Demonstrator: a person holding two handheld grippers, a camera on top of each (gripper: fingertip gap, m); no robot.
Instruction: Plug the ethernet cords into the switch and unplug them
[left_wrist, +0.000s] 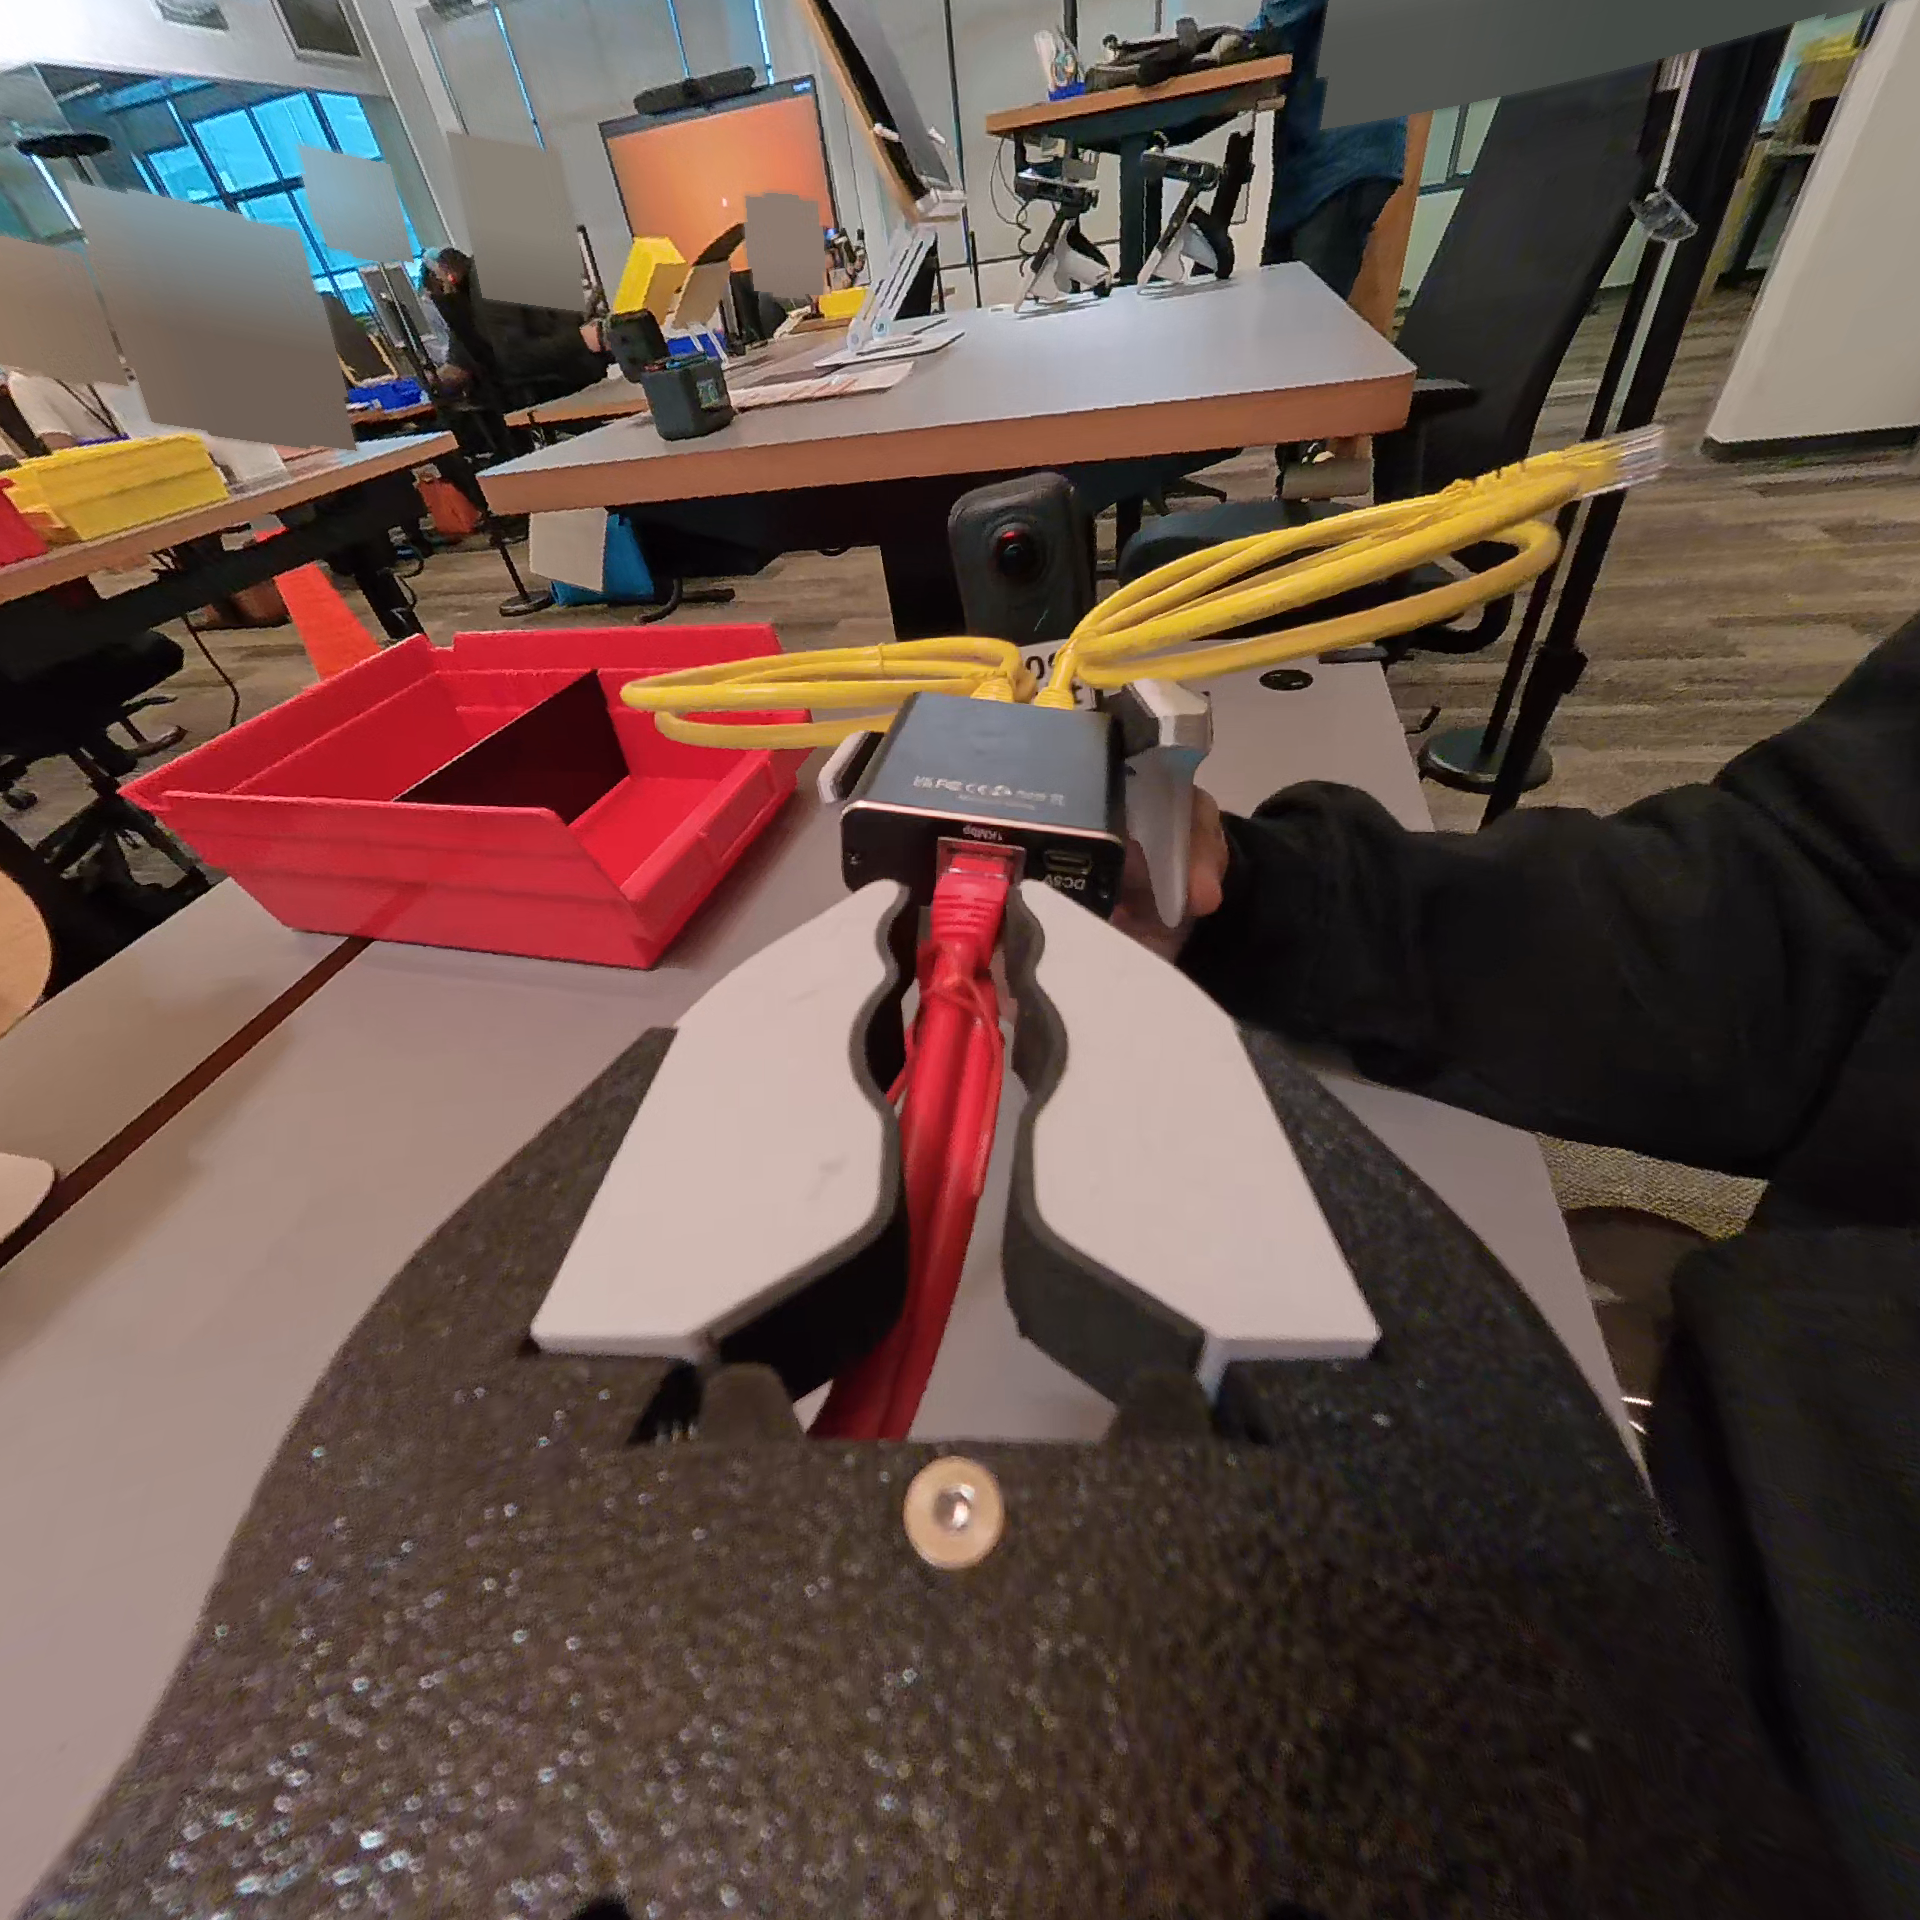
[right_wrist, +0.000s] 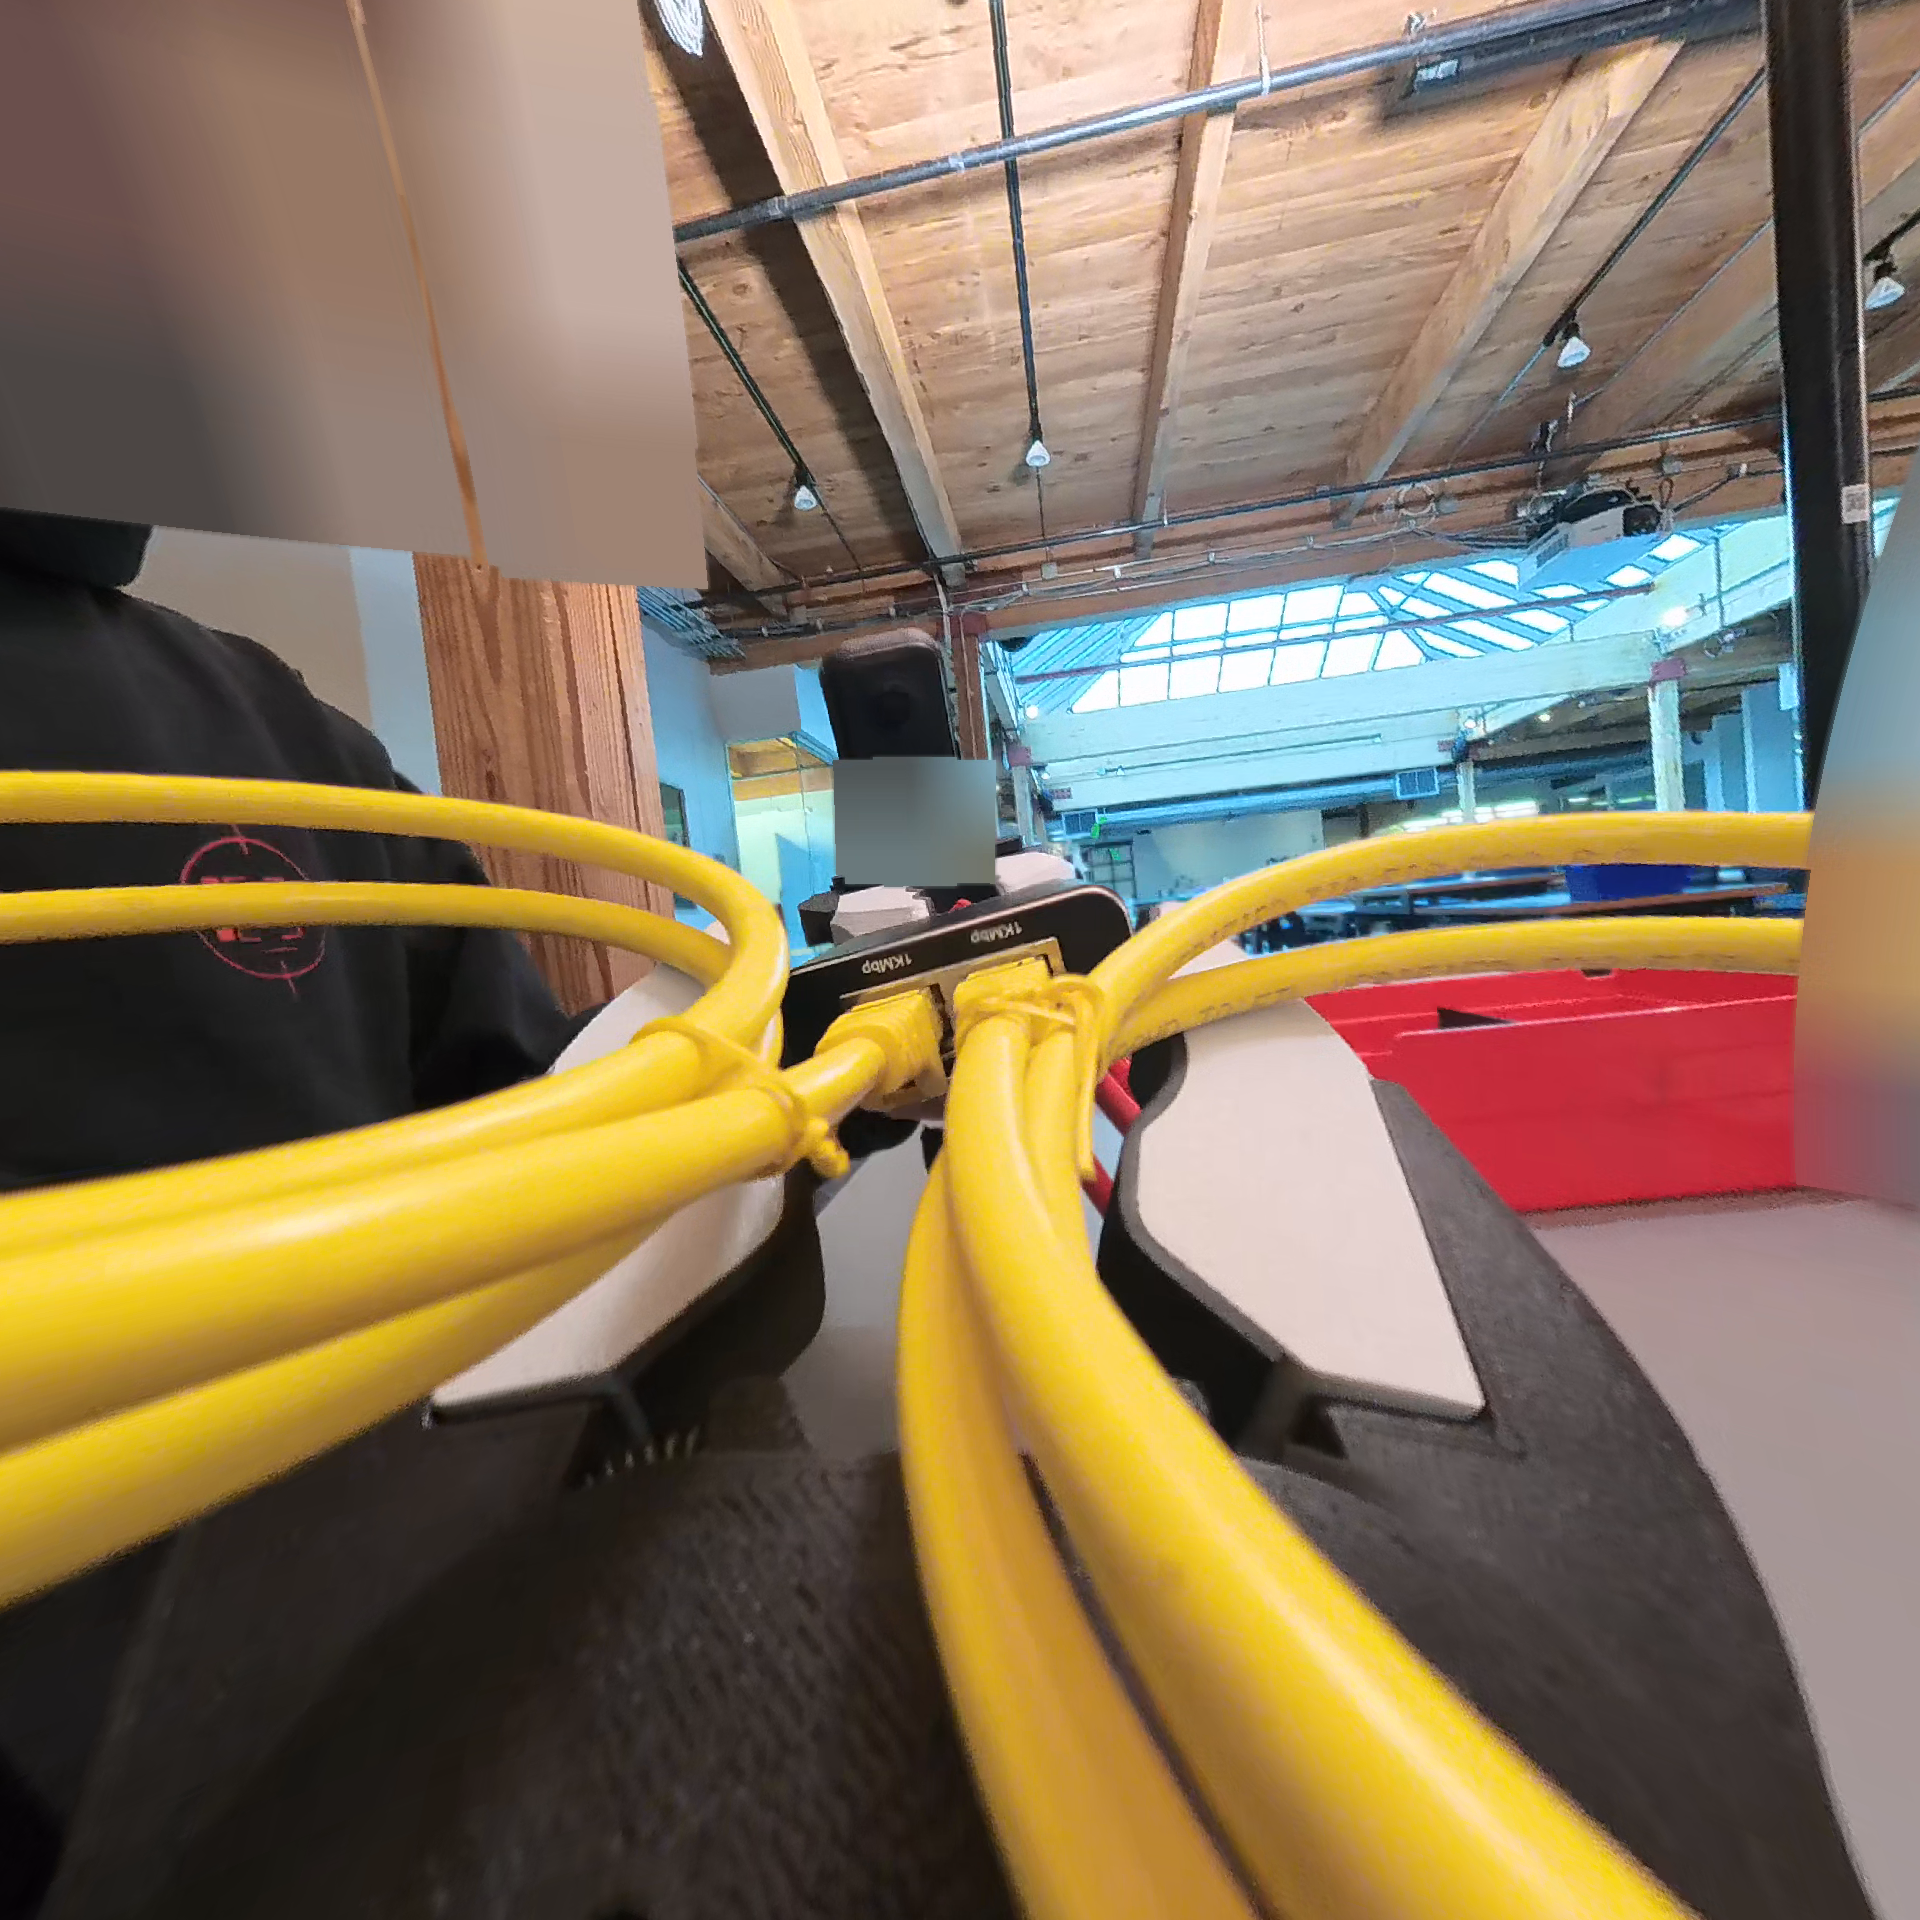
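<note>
Switch (left_wrist: 982, 795), a small black box, is held above the grey worktop (left_wrist: 312, 1091) between both grippers. Left gripper (left_wrist: 961, 935) fingers pinch the red cord (left_wrist: 951, 1091) plugged into its near face. Right gripper (right_wrist: 961, 1049) fingers clamp the switch's sides, two yellow cords (right_wrist: 1039, 1351) plugged in. Beyond sits a red bin (left_wrist: 468, 800).

left gripper (left_wrist: 961, 914): closed on the red cord (left_wrist: 961, 1049) just behind its plug | red cord: plugged into the near side of the black switch (left_wrist: 987, 790) | yellow cords (left_wrist: 1299, 603): plugged into the switch's far side | right gripper (left_wrist: 1164, 769): holds the switch's sides | red bin (left_wrist: 416, 831): left of the switch on the table (left_wrist: 312, 1143)
</note>
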